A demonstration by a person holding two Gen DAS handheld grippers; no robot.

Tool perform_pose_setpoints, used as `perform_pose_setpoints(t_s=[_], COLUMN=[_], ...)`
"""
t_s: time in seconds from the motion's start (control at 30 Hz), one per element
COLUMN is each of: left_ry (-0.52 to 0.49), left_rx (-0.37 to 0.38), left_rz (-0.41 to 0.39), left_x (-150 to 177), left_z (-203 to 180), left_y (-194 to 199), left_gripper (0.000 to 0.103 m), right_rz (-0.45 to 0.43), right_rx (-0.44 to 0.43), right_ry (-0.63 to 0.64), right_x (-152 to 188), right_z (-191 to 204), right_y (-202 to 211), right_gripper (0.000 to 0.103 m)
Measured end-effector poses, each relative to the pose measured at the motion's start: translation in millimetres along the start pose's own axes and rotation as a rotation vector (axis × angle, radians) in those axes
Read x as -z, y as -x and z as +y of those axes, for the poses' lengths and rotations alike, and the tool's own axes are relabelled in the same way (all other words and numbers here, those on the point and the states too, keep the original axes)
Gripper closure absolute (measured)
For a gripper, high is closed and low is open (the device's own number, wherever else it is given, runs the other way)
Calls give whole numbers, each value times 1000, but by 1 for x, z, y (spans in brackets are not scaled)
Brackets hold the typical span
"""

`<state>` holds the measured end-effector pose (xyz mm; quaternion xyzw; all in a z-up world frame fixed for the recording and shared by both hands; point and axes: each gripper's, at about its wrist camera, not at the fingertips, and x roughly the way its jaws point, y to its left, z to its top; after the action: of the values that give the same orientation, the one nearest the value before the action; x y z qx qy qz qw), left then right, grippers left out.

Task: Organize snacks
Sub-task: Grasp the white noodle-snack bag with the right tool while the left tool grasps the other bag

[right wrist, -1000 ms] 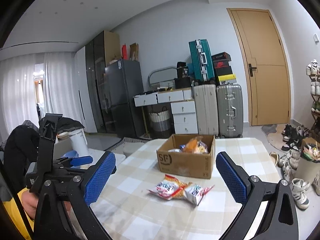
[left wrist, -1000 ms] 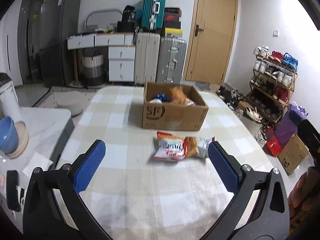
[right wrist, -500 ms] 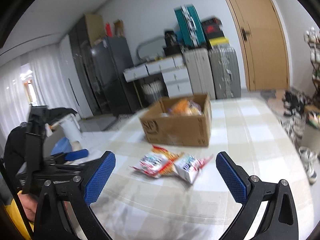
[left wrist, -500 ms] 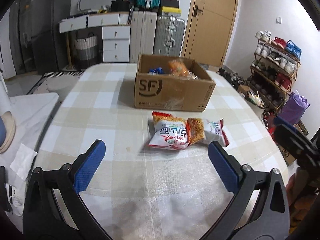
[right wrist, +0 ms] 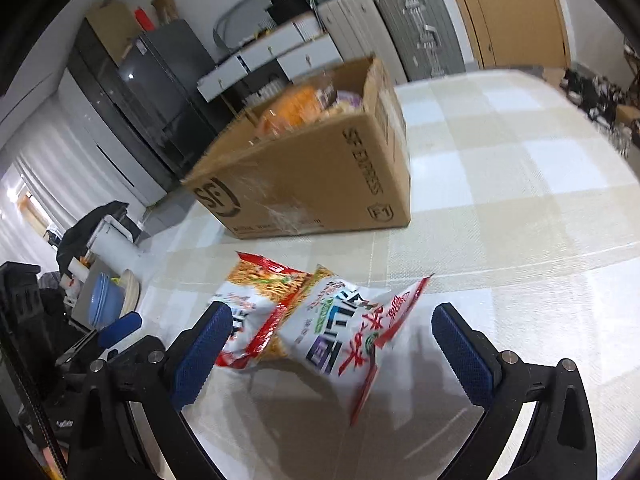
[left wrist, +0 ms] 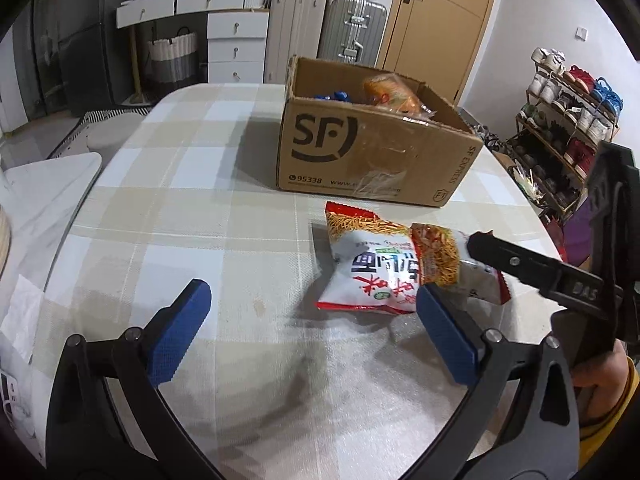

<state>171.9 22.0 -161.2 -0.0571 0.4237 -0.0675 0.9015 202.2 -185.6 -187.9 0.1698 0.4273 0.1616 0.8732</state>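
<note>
Two white-and-red noodle snack bags lie overlapping on the checked table, the left bag (left wrist: 362, 268) partly under the right bag (left wrist: 460, 270). In the right wrist view the right bag (right wrist: 340, 336) lies between my open fingers and the left bag (right wrist: 252, 300) beside it. My right gripper (right wrist: 332, 348) is open around the right bag, low over the table. My left gripper (left wrist: 308, 328) is open and empty, just short of the bags. Behind them stands the open SF cardboard box (left wrist: 360, 156), also in the right wrist view (right wrist: 312, 184), holding an orange snack bag (left wrist: 394, 90) and other packs.
The table edge (left wrist: 528, 208) runs close on the right, with a shoe rack (left wrist: 568, 120) beyond. A side counter with a blue bowl (right wrist: 106, 300) stands to the left. Suitcases (left wrist: 320, 28) and white drawers stand at the back wall.
Both grippers have moved forward and down toward the snack bags. The right gripper now straddles the right bag, and its finger shows in the left wrist view.
</note>
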Motion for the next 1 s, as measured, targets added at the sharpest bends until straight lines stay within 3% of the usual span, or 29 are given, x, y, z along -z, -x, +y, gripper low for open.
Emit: perform_pose_setpoints(t_s=[0.1, 0.17, 0.27, 0.37, 0.67, 0.83, 1.0], left_ry=[-1, 1, 1, 2, -26, -59, -99], left_rx=[-1, 0, -4, -7, -14, -14, -19], left_rz=[19, 29, 44, 47, 37, 46, 61], left_x=[-4, -6, -11, -13, -16, -18, -20], left_z=[0, 0, 2, 2, -7, -20, -36], left_y=[-17, -25, -37, -43, -42, -44, -51], left_gripper=[1, 1, 1, 1, 1, 1, 1], right_rz=[52, 49, 52, 55, -48, -134, -181], right_rx=[-6, 10, 19, 14, -29, -81, -76], right_ry=[-12, 10, 38, 50, -3, 2, 32], right_x=[-2, -2, -1, 3, 14, 18, 20], right_z=[-3, -1, 1, 3, -18, -25, -24], right_y=[-19, -25, -28, -26, 5, 27, 42], right_gripper=[7, 21, 32, 36, 39, 39, 39])
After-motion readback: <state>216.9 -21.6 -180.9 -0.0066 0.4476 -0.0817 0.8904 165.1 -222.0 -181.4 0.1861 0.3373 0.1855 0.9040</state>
